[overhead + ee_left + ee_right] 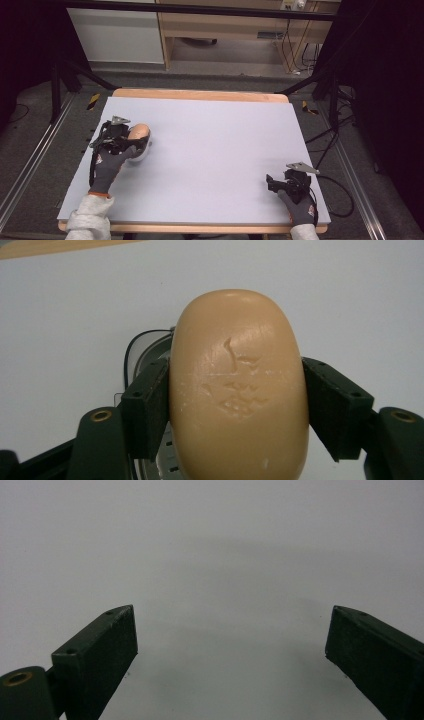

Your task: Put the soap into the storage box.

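Observation:
A tan oval bar of soap [237, 385] with a stamped mark on its face stands on end between the jaws of my left gripper [237, 405], which is shut on its two sides. In the high view the soap [139, 132] and left gripper [135, 141] sit at the table's left side. Just below the soap lies a pale dish with a dark rim [145, 347], mostly hidden by the soap; whether they touch I cannot tell. My right gripper [272, 182] rests low at the front right, jaws wide open [230, 640] with nothing between them.
A light grey mat [215, 140] covers the wooden table [200, 94]. Black cables trail off the right edge [335, 195]. Beyond the far edge are a dark floor, metal frame legs and a wooden cabinet [225, 25].

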A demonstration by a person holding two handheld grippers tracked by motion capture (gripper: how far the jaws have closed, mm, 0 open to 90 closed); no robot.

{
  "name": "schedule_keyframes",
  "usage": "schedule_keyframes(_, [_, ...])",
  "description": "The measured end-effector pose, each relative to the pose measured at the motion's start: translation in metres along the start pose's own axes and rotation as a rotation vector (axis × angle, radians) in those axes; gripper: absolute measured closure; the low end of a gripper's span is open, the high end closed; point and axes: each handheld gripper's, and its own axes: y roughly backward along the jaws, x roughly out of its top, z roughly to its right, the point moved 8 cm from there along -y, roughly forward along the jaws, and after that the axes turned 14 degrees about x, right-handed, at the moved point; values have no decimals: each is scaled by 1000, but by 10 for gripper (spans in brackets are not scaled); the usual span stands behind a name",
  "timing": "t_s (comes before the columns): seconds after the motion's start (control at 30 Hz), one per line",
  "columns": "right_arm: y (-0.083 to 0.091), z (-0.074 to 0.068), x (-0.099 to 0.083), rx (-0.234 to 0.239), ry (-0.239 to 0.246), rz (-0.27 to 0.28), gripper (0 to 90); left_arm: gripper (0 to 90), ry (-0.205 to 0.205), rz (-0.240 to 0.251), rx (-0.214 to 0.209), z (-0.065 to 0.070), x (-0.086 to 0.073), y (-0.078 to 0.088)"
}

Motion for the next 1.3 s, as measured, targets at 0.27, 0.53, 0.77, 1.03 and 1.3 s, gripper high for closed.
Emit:
schedule_keyframes(0.27, [0,0,0,1,0,0,66,313,-1,-23,19,-4,-7,-9])
schedule_keyframes(0.53, [0,-1,0,2,-3,-1,66,313,2,-42,40,-8,-12,-16])
schedule_keyframes(0.77, [0,0,0,3,3,-2,66,313,-4,-54,47,-8,-16,-20])
schedule_keyframes(1.03, [0,-1,0,3,4,-4,66,312,7,-53,37,-8,-16,-21])
schedule_keyframes(1.3, [0,-1,0,4,5,-2,66,304,1,-53,32,-5,-17,-22])
